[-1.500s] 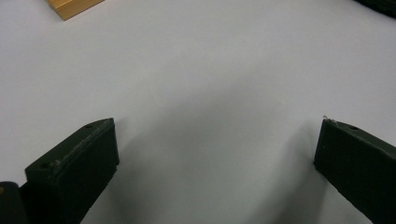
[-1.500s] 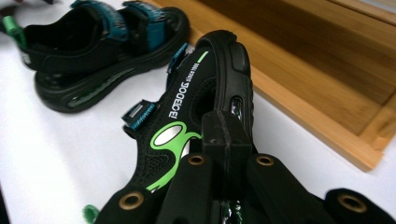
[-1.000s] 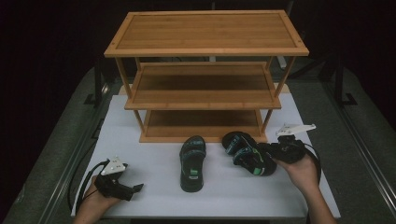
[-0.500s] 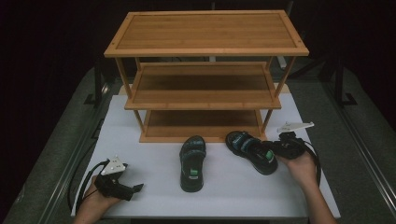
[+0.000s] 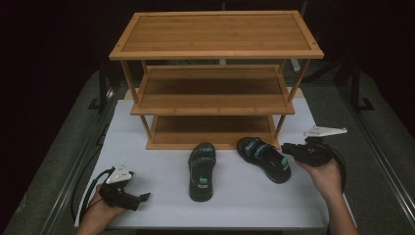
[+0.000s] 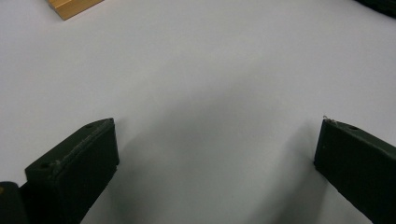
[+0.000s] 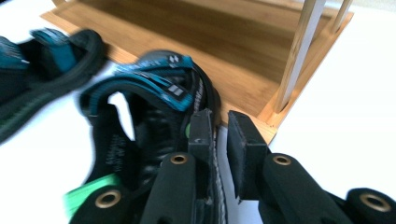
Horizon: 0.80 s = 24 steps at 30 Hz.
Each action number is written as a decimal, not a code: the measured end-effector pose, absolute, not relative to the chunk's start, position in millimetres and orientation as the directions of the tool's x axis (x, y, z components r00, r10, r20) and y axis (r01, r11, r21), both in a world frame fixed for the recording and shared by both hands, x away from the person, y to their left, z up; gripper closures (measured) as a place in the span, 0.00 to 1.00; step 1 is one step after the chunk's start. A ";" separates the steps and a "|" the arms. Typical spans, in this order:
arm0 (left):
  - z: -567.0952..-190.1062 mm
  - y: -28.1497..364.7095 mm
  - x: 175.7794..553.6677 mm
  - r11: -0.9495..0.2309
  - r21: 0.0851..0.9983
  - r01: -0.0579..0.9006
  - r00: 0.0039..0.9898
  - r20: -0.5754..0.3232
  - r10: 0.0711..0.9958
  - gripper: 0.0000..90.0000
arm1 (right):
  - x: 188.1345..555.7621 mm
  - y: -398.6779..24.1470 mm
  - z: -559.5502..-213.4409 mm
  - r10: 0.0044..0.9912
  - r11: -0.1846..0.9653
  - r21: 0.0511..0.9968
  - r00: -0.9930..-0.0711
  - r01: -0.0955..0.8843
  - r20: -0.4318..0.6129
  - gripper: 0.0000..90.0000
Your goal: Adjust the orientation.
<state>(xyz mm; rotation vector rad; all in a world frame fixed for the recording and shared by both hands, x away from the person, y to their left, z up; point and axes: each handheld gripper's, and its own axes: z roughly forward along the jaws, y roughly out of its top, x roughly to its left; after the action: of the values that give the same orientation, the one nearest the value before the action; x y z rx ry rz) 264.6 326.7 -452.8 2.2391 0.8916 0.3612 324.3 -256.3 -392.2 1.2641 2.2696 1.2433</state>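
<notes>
The left hand-held gripper (image 5: 128, 195) lies low at the near left in the person's left hand (image 5: 100, 211), jaws spread wide, while the right hand-held gripper (image 5: 288, 149), held in the right hand (image 5: 325, 174) farther right, has just been opening its jaws slightly, a narrow gap between them.

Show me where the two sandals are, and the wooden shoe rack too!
Left sandal (image 5: 201, 170), high view, on its footbed.
Right sandal (image 5: 264, 157), high view, on its straps.
Wooden shoe rack (image 5: 215, 33), high view, on its top shelf.

Dim high view, dark surroundings; right gripper view blurred leftward
</notes>
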 end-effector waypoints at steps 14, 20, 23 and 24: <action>-452.8 326.6 264.6 -0.526 0.690 0.497 0.725 0.003 0.689 0.00 | 274.4 -253.7 -370.6 0.751 0.265 0.817 -0.641 0.512 0.158 0.60; -452.7 326.8 264.7 -0.528 0.689 0.496 0.726 0.004 0.687 0.00 | 279.7 -246.5 -375.5 0.743 0.291 0.807 -0.653 0.513 0.147 0.62; -452.7 326.8 264.7 -0.528 0.689 0.496 0.726 0.004 0.687 0.00 | 279.8 -242.5 -376.3 0.735 0.309 0.803 -0.663 0.509 0.138 0.64; -452.6 326.9 264.7 -0.529 0.689 0.496 0.727 0.004 0.687 0.00 | 280.0 -241.4 -376.6 0.736 0.313 0.802 -0.664 0.509 0.134 0.66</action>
<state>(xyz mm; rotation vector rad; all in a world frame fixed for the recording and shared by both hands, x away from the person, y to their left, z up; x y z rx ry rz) 264.7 326.9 -452.6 2.2427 0.8900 0.3607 280.0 -241.4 -376.6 1.1309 2.3251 1.2740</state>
